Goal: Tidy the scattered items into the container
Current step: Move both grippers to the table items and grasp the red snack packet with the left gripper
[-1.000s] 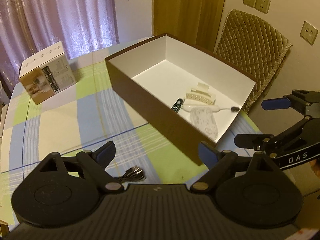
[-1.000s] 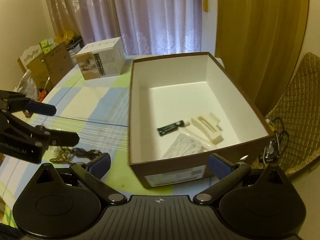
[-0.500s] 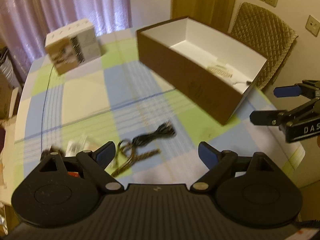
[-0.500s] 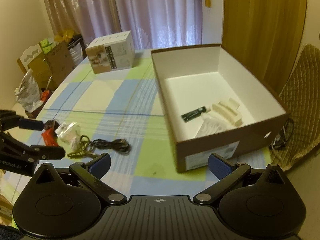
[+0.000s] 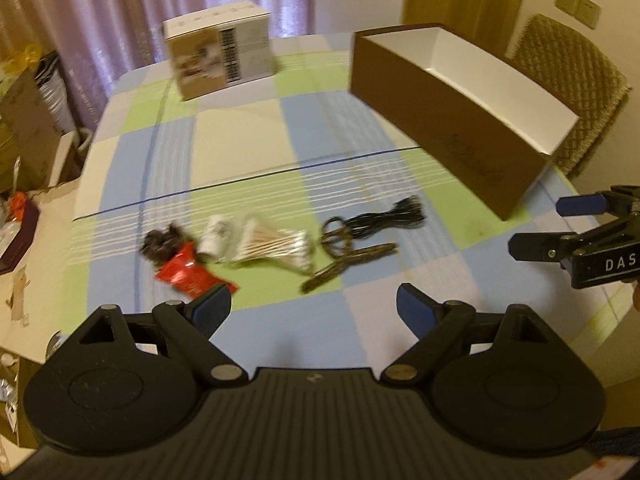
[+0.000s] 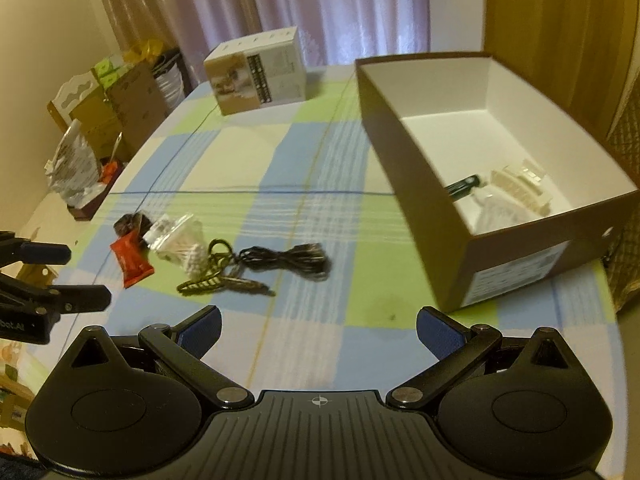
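I've swung my left claw (image 5: 314, 306) off the box (image 5: 452, 132), upper right, and it's now over the pile mid-frame: cable (image 5: 384, 220), swabs (image 5: 276, 242), red packet (image 5: 188, 276). Both claws released, nothing held; right claw (image 6: 318, 330) too. Next pickup prob. here.

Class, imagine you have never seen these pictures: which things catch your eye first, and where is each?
The big brown open box on the table's right side, a few items already inside. Left of it, a loose cluster lies on the checked tablecloth: a red packet, a bag of cotton swabs, and a black cable. Both open claws, left and right, are empty.
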`<action>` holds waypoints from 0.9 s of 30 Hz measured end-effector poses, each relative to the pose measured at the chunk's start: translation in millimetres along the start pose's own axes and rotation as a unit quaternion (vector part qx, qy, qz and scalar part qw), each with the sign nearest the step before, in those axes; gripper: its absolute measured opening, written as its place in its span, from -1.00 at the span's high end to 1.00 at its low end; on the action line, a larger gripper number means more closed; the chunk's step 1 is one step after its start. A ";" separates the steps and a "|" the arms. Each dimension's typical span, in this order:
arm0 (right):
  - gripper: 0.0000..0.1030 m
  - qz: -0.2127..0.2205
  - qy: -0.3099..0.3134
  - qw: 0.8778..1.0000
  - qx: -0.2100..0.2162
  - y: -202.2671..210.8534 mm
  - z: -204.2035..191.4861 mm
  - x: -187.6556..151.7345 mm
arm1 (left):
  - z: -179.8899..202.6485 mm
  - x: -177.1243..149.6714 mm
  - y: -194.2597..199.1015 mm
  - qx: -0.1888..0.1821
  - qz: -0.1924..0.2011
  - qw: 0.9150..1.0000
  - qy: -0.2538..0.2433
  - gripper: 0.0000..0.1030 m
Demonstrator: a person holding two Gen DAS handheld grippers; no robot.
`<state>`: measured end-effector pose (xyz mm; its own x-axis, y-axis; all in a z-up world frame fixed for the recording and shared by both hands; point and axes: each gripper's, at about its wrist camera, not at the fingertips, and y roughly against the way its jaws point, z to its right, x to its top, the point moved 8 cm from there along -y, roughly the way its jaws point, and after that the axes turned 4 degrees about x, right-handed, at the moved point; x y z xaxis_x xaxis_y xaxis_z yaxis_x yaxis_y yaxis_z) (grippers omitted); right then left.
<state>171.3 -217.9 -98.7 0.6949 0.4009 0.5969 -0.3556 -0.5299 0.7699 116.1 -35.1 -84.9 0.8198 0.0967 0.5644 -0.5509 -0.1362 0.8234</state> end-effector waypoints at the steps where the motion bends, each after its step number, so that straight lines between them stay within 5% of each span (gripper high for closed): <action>1: -0.96 -0.002 0.000 1.000 0.002 -3.8 -2.8 -0.4 | -7.2 -1.9 -0.3 0.005 0.001 1.000 0.004 -0.69; 13: -0.96 -0.021 -0.016 1.000 -0.001 -47.8 -13.6 1.5 | -66.5 -18.7 -20.3 0.043 -0.001 0.998 0.050 -0.67; 27: -0.96 -0.045 -0.036 0.998 -0.013 -84.1 0.0 15.1 | -96.3 -10.3 -95.7 0.072 -0.035 0.991 0.111 -0.28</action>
<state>211.7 -167.2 -154.5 0.7675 0.3915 0.5076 -0.3044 -0.4742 0.8261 145.3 72.0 -163.9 0.7911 0.3234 0.5192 -0.4534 -0.2596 0.8526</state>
